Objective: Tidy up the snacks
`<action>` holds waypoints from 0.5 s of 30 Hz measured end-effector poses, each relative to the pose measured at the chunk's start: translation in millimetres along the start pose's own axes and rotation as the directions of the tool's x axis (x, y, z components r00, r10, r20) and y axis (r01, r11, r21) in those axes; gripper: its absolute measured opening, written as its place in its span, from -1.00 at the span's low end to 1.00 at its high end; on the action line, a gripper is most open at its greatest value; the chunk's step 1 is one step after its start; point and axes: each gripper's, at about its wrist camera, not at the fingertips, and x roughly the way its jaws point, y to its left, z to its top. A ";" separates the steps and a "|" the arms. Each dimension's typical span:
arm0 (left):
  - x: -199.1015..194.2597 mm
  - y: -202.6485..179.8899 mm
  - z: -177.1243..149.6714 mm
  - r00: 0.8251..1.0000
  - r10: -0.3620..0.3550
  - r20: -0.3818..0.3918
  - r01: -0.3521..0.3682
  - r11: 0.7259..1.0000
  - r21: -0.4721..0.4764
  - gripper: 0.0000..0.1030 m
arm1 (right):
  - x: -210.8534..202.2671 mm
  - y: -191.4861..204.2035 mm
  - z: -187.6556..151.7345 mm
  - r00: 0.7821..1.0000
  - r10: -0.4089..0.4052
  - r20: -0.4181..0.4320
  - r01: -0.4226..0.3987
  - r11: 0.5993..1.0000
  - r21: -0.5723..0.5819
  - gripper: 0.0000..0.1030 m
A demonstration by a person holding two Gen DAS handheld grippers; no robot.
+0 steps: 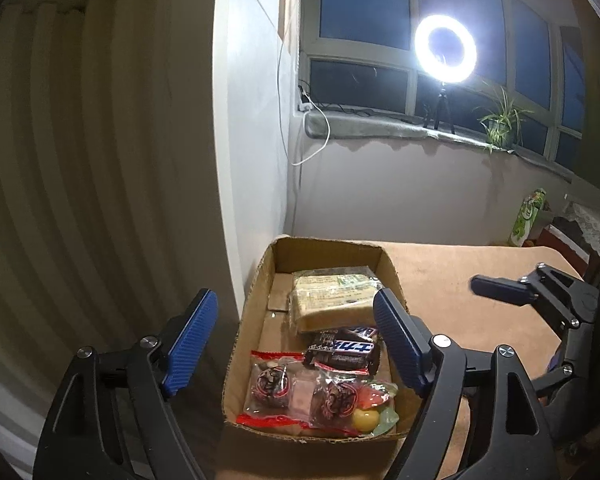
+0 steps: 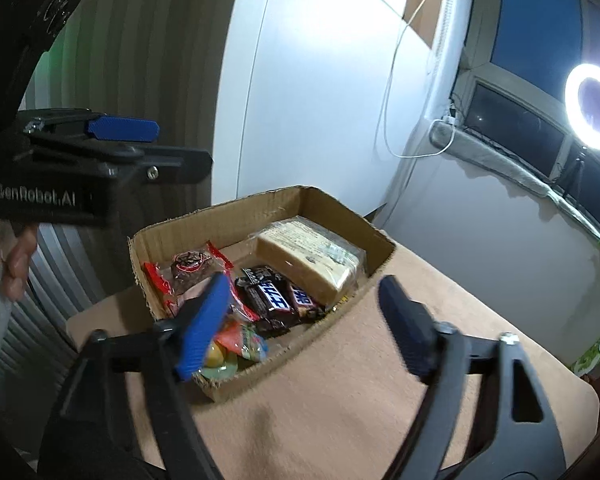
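Observation:
A cardboard box (image 1: pixel 256 276) (image 2: pixel 340 208) sits on the left part of a tan table (image 1: pixel 452 280) (image 2: pixel 340 380). It holds a wrapped yellow cake block (image 1: pixel 332 300) (image 2: pixel 312 260), dark chocolate bars (image 1: pixel 344 350) (image 2: pixel 272 292), a red-edged clear pack of round snacks (image 1: pixel 284 392) (image 2: pixel 188 268) and small jelly cups (image 1: pixel 374 408) (image 2: pixel 240 342). My left gripper (image 1: pixel 296 344) is open and empty above the box's near end. My right gripper (image 2: pixel 304 328) is open and empty over the box's near wall; it also shows in the left wrist view (image 1: pixel 496 286).
A white wall panel (image 1: pixel 256 120) (image 2: pixel 320 100) and a ribbed radiator-like surface (image 1: pixel 80 160) stand left of the box. A window sill carries a ring light (image 1: pixel 446 48) (image 2: pixel 594 106) and a potted plant (image 1: pixel 500 120). A green package (image 1: pixel 530 216) lies beyond the table's far right edge.

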 end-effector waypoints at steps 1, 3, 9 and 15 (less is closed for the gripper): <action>-1.0 -0.9 0.9 1.000 0.001 0.003 -0.001 1.000 0.001 0.56 | -2.8 -1.3 -1.3 1.000 -0.011 -0.001 0.011 1.000 0.005 0.69; -4.1 -4.9 3.1 1.000 0.008 0.010 -0.008 1.000 0.003 0.56 | -8.5 -5.7 -5.8 0.999 -0.039 -0.009 0.039 0.999 0.016 0.85; -13.9 -39.2 8.4 0.999 -0.001 0.045 0.001 1.000 0.011 0.75 | -34.3 -40.7 -29.0 0.985 -0.167 -0.045 0.172 0.978 0.118 1.00; -16.2 -86.3 11.5 0.999 -0.039 0.030 0.038 0.999 0.034 0.99 | -74.2 -85.2 -55.3 0.960 -0.273 -0.058 0.279 0.939 0.201 1.00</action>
